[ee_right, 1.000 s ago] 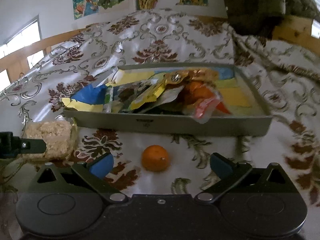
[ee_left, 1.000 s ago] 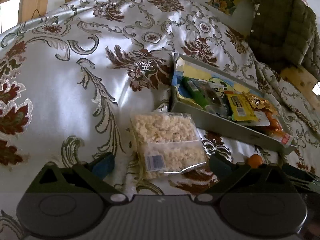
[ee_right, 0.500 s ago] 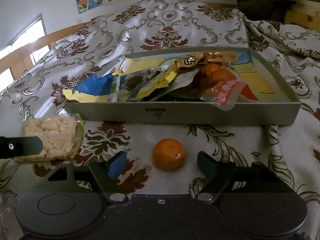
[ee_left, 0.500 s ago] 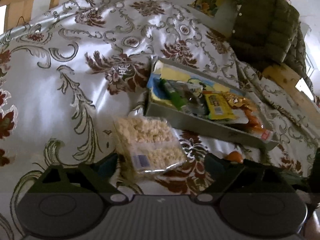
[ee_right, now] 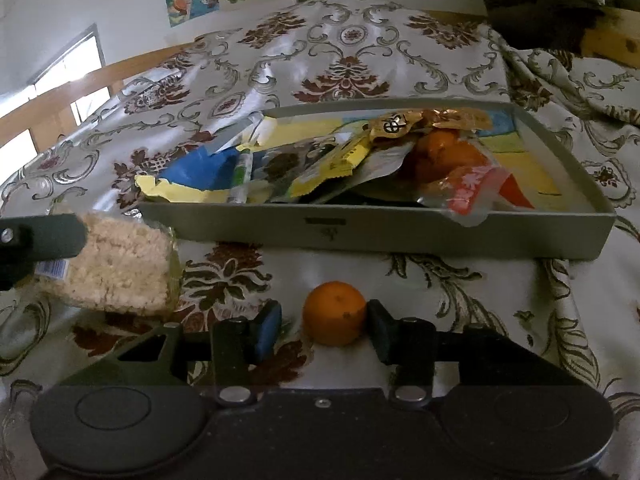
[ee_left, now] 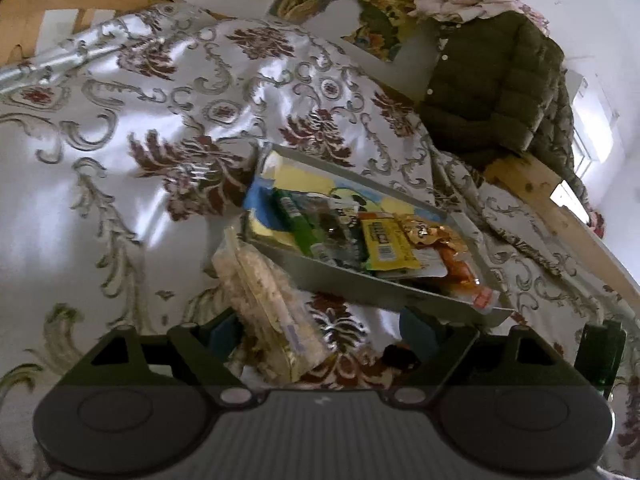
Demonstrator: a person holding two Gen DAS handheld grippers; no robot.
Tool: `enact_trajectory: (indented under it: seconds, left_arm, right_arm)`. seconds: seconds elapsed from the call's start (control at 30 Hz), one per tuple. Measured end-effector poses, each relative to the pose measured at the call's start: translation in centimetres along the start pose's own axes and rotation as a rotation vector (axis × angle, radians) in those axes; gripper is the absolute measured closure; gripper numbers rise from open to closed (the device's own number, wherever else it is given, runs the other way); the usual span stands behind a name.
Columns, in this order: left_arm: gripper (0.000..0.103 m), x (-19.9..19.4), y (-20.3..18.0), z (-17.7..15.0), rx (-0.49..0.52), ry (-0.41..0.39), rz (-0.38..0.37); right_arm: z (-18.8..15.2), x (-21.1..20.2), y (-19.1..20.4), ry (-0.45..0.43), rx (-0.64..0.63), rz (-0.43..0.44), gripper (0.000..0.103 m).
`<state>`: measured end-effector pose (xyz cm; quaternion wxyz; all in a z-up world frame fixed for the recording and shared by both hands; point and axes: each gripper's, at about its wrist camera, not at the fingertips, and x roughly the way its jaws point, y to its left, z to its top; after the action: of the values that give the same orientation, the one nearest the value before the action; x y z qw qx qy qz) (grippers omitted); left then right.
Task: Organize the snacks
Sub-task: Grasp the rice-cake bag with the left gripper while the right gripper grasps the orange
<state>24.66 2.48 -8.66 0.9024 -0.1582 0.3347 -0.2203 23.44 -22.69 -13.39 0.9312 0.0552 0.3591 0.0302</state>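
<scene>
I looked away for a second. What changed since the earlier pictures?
Both grippers' jaws are closing: the right gripper around the orange, the left gripper around the rice-cake pack, which has tipped up on edge. The tray and its snacks stayed put.

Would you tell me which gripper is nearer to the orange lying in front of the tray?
Right. The right gripper straddles the orange, its jaws closing with one pad already against the fruit. The left gripper is off to the side, closing around the rice-cracker bag.
</scene>
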Motion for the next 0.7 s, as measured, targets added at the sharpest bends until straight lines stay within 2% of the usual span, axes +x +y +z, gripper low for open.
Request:
enact_trajectory:
  seconds: [0.17, 0.23, 0.27, 0.47, 0.57, 0.7]
  left_arm:
    - [0.031, 1.5, -0.3, -0.1, 0.013, 0.024, 0.054]
    - [0.048, 2.2, -0.4, -0.2, 0.023, 0.052, 0.116]
    - [0.05, 2.4, -0.4, -0.2, 0.035, 0.061, 0.139]
    - [0.057, 2.3, -0.8, -0.5, 0.058, 0.067, 0.17]
    - [0.06, 2.0, -0.9, -0.6, 0.05, 0.06, 0.176]
    - [0.064, 1.8, -0.9, -0.4, 0.049, 0.055, 0.173]
  right_arm:
    - [0.2, 0.2, -0.1, -0.004, 0.019, 0.007, 0.055]
    - [0.3, 0.2, -0.1, -0.005, 0.018, 0.004, 0.055]
    - [0.3, 0.2, -0.1, -0.004, 0.016, 0.004, 0.055]
    - [0.3, 0.4, 0.4, -0.004, -0.003, -0.006, 0.055]
    - [0.3, 0.4, 0.8, -0.007, -0.016, -0.008, 0.067]
    - [0.0, 0.3, 1.7, -0.013, -0.052, -0.002, 0.067]
